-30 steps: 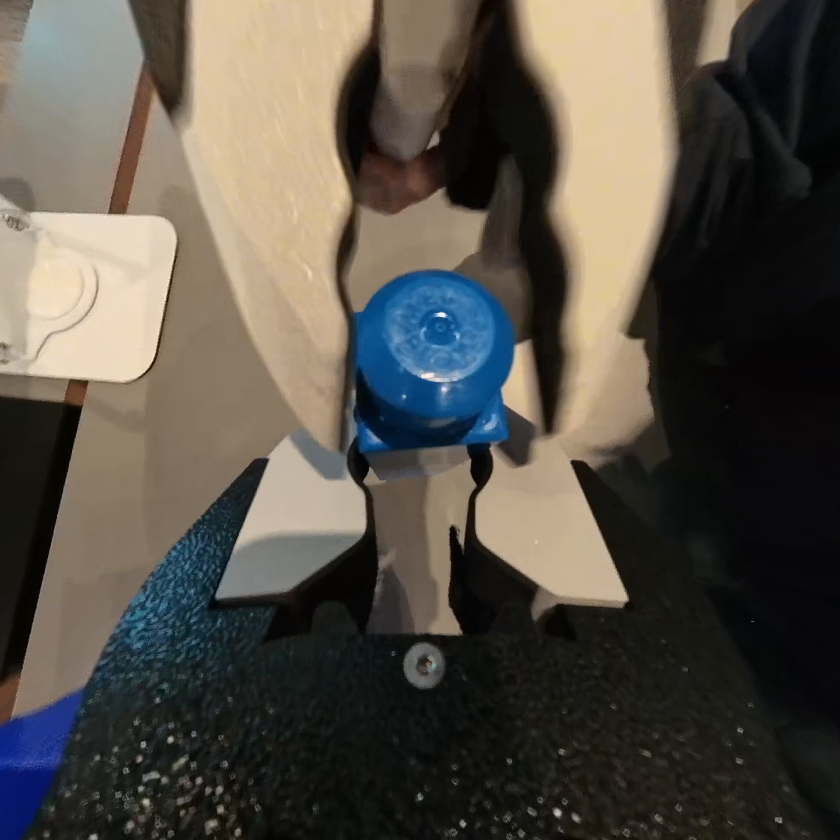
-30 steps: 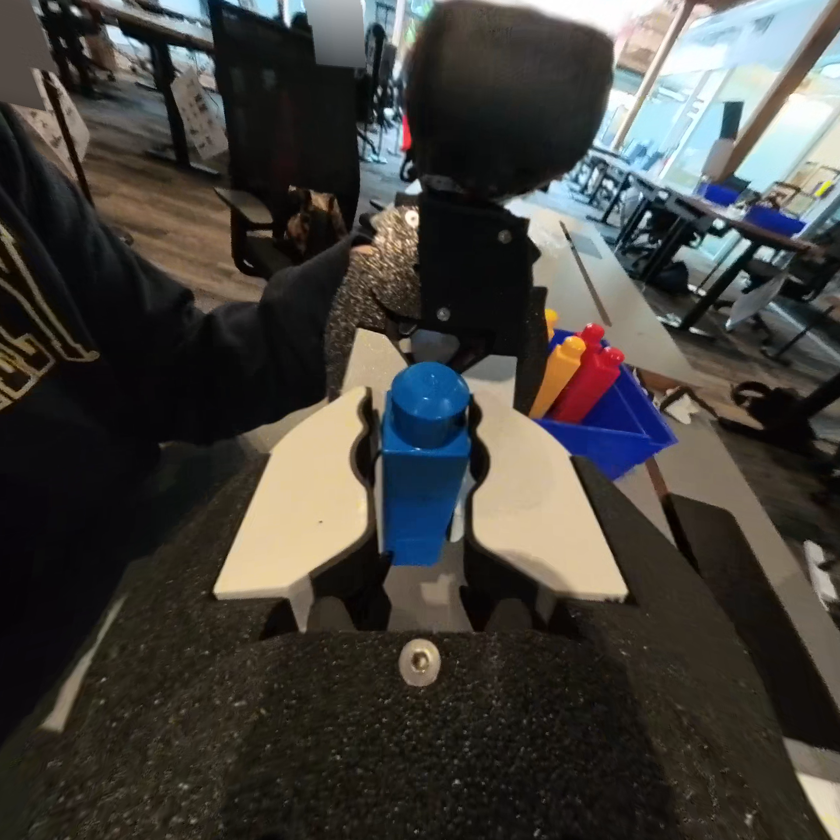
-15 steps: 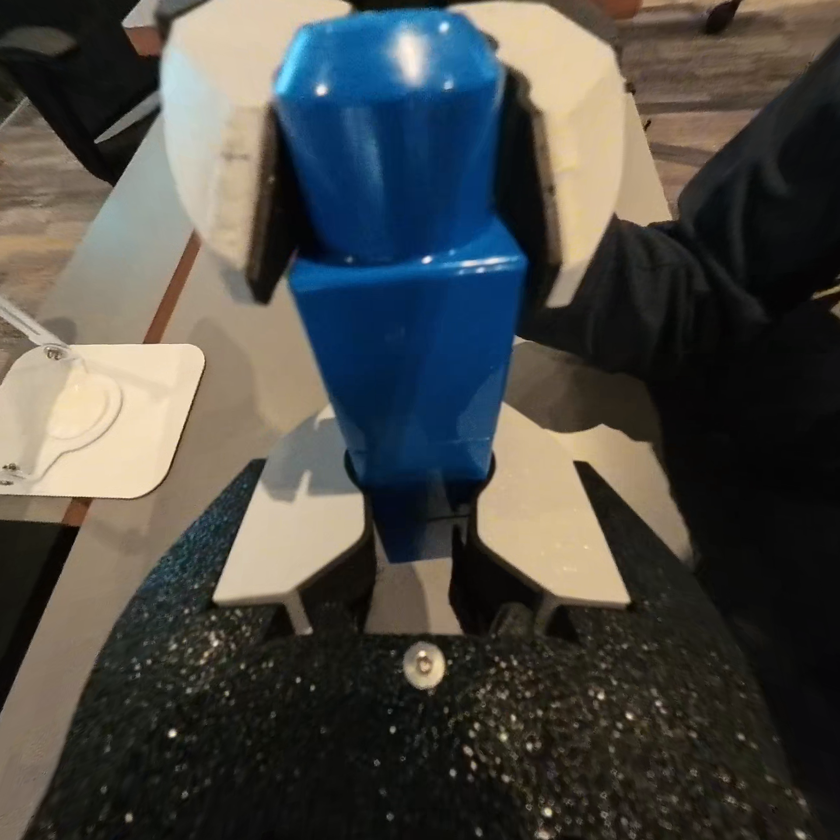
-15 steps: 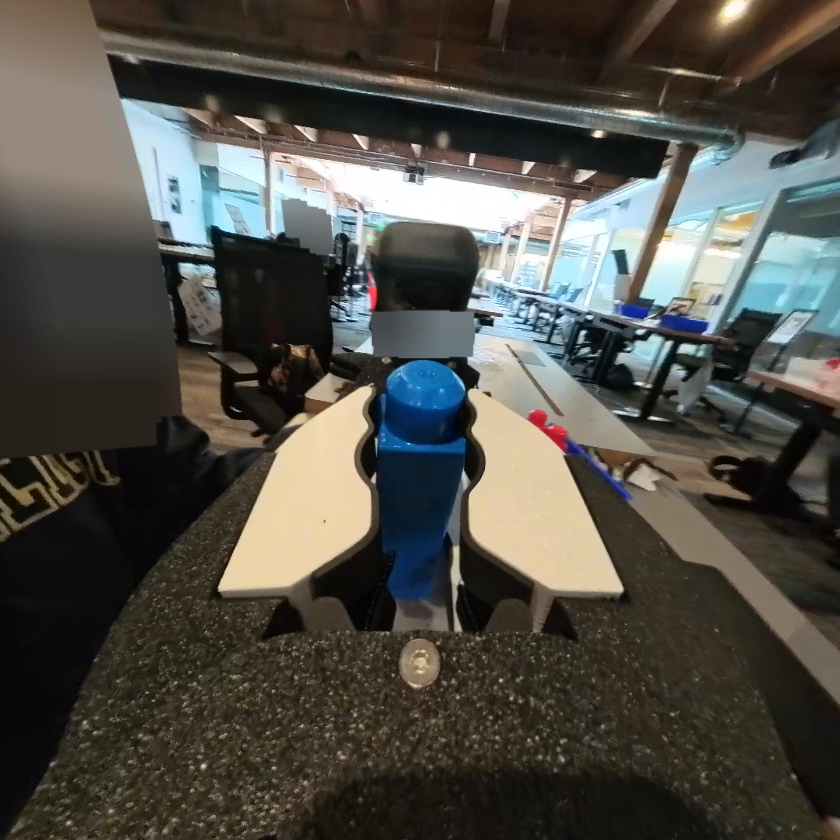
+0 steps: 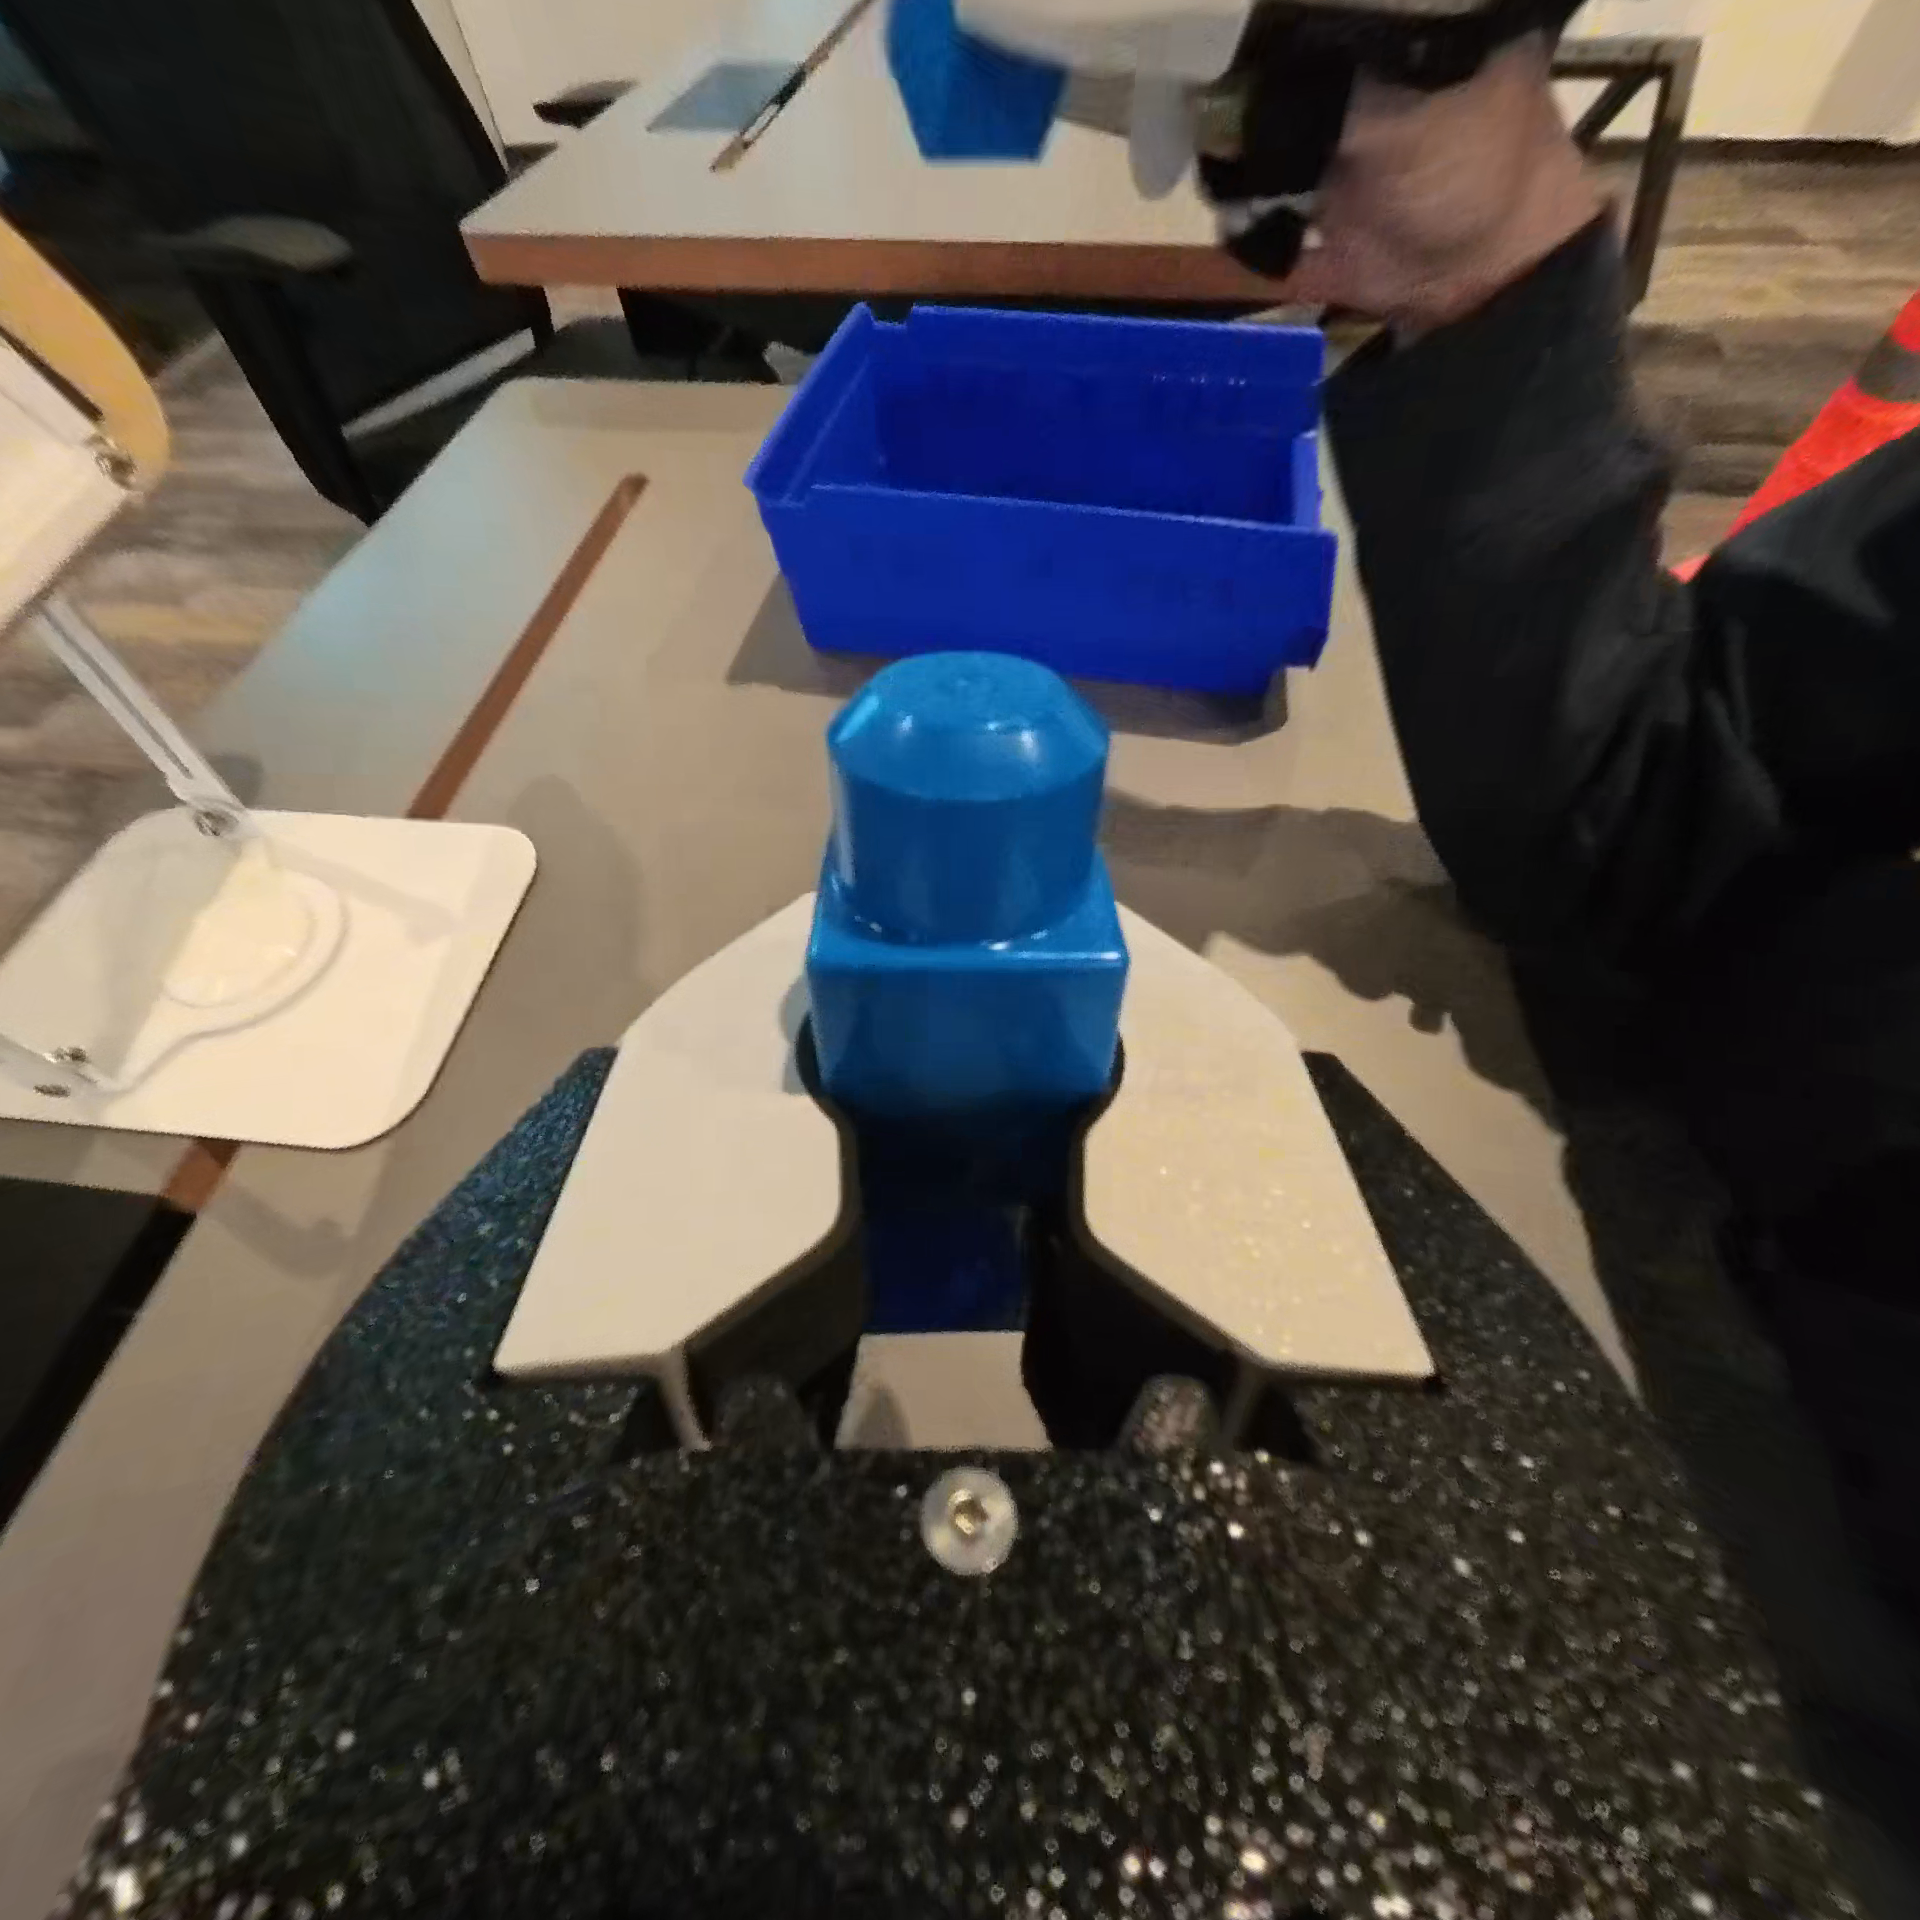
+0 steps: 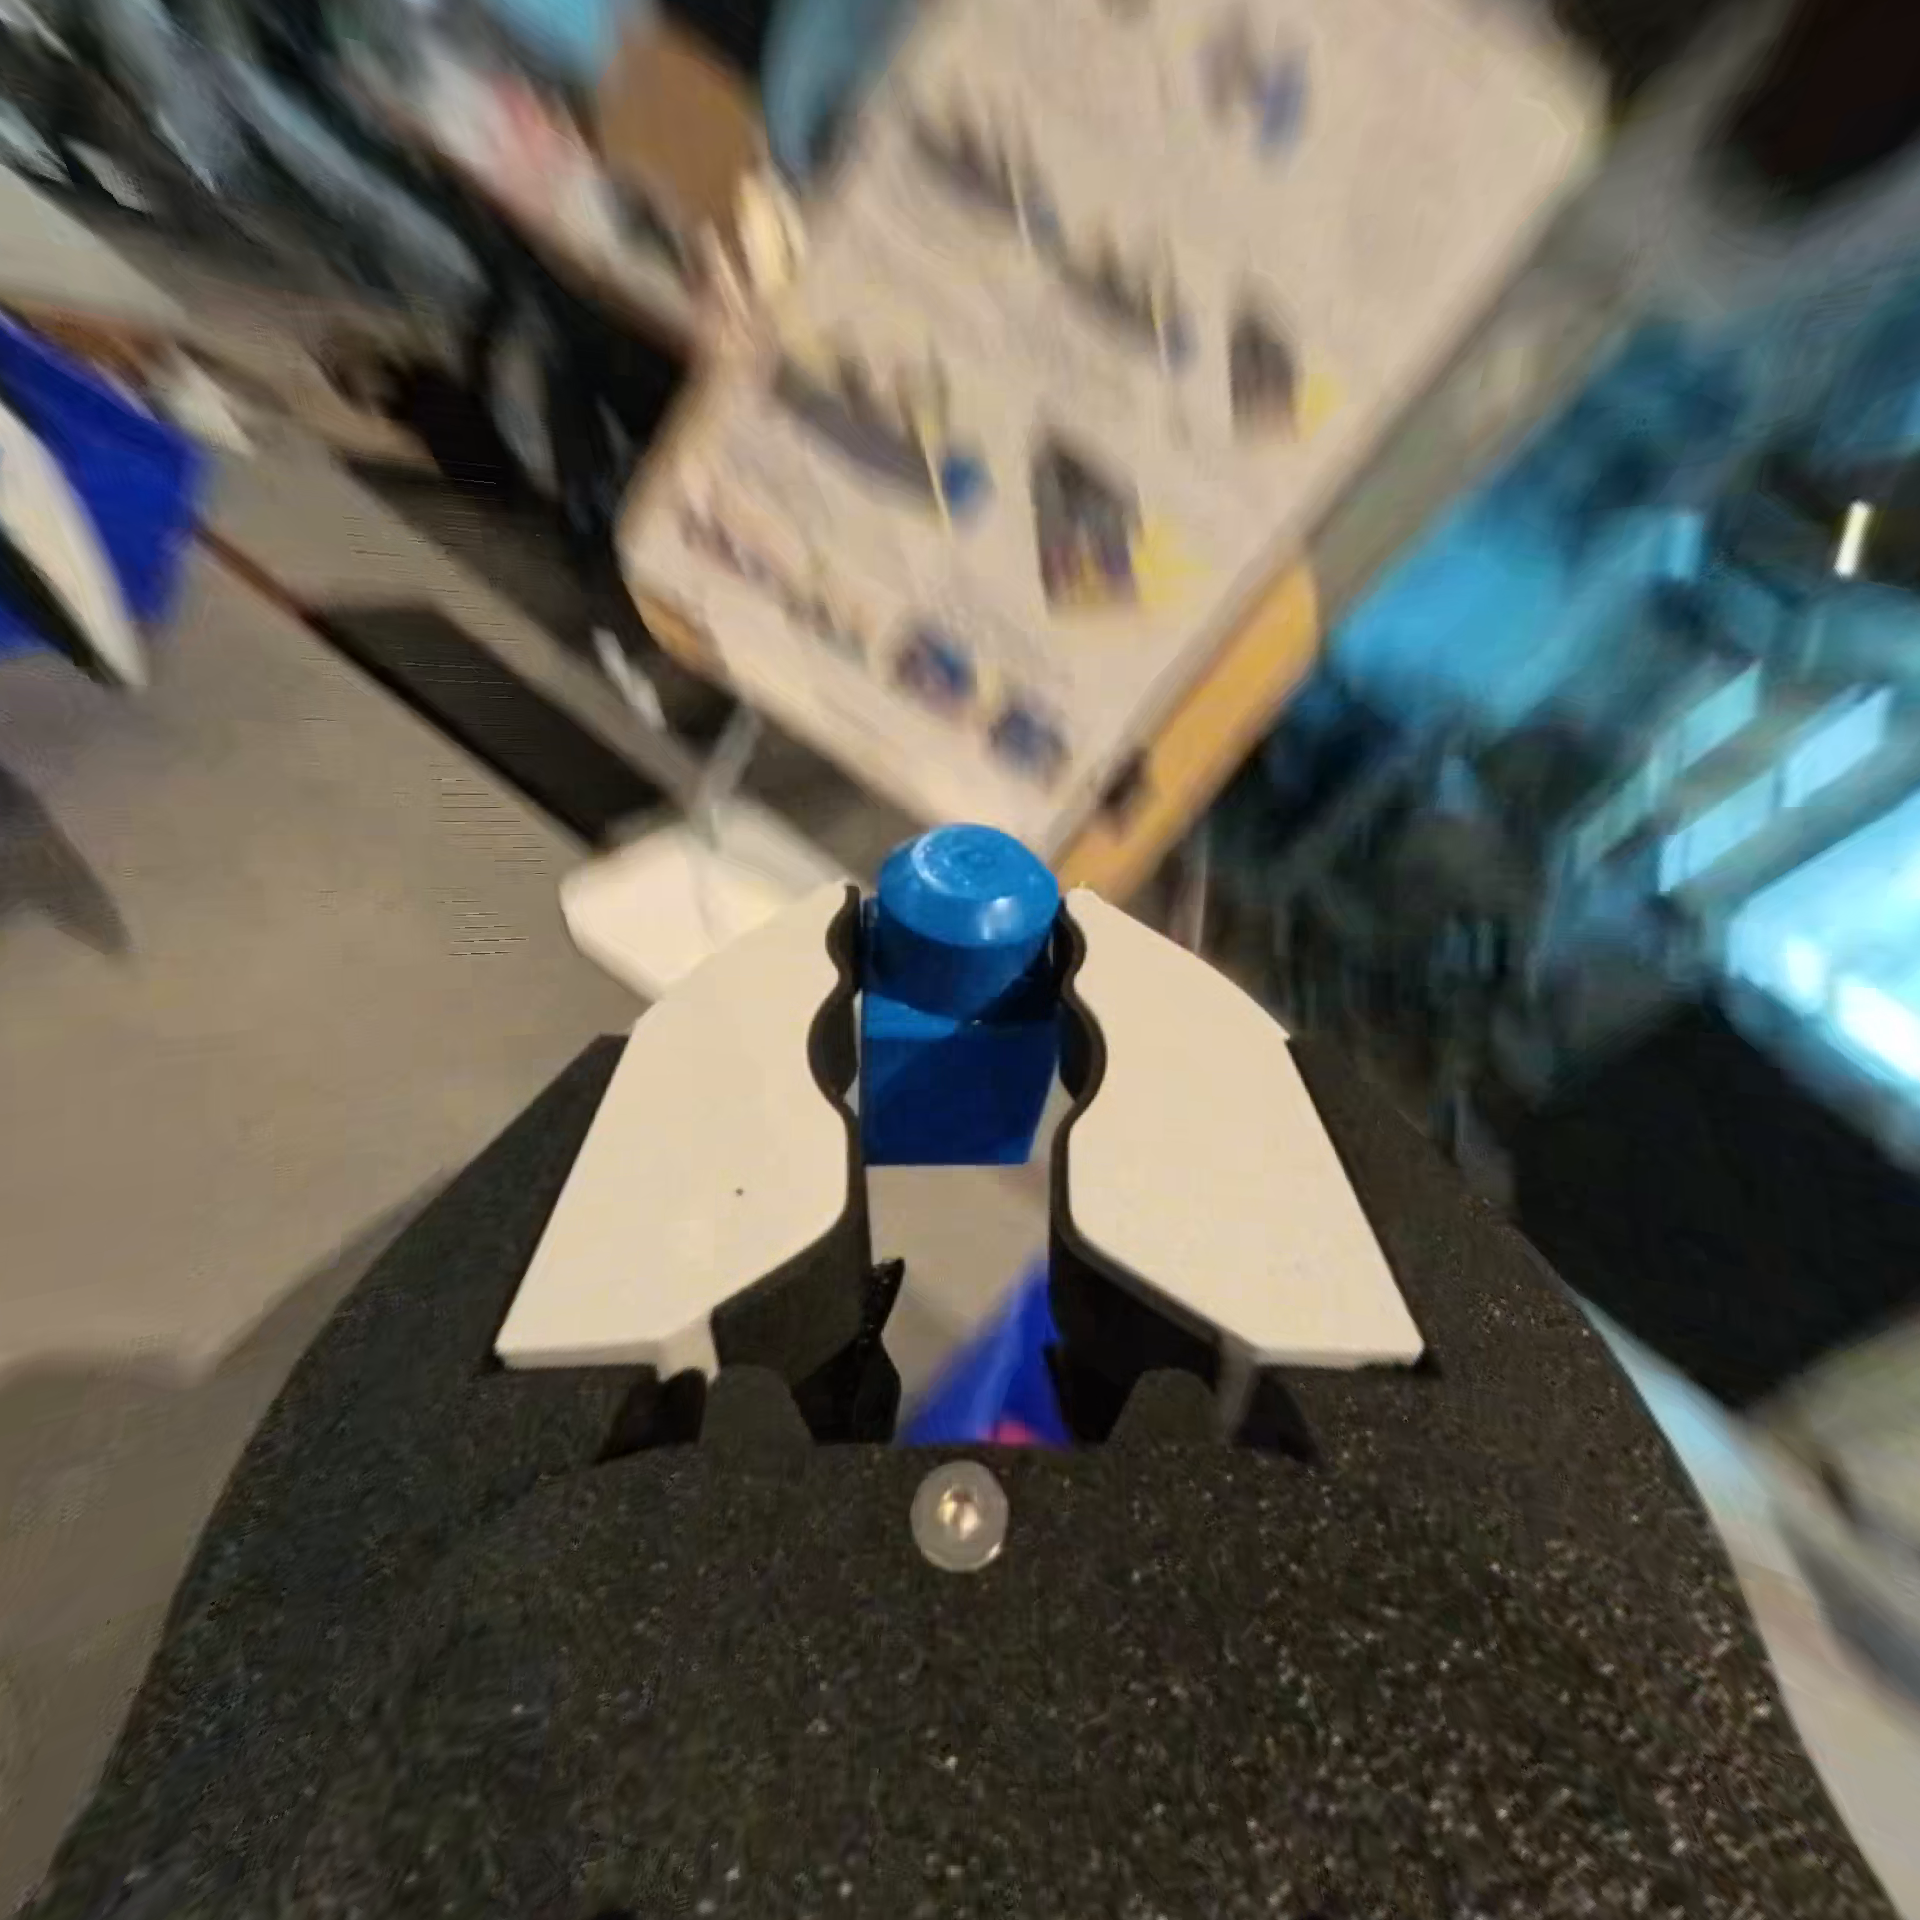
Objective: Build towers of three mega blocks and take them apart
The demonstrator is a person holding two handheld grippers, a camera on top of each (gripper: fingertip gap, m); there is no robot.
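Two separated blue blocks, no tower standing | left hand-held gripper [image 5: 966, 997] clamped on blue block [image 5: 966, 935], just before the blue bin [image 5: 1049, 566] on tabletop [image 5: 644, 727] | right hand-held gripper [image 6: 958, 997] clamped on second blue block [image 6: 961, 997], above the bin | judged: take-apart nearly done, blocks not yet dropped.

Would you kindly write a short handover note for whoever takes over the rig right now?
Left tongs: shut on a blue block, stud forward, above the grey table.
Right tongs: shut on another blue block; that view is motion-blurred.
Blue bin: on the table ahead of the left tongs; nothing visible inside.
Done: the two blocks are separate.
Left: probably drop both into the bin, or restack.
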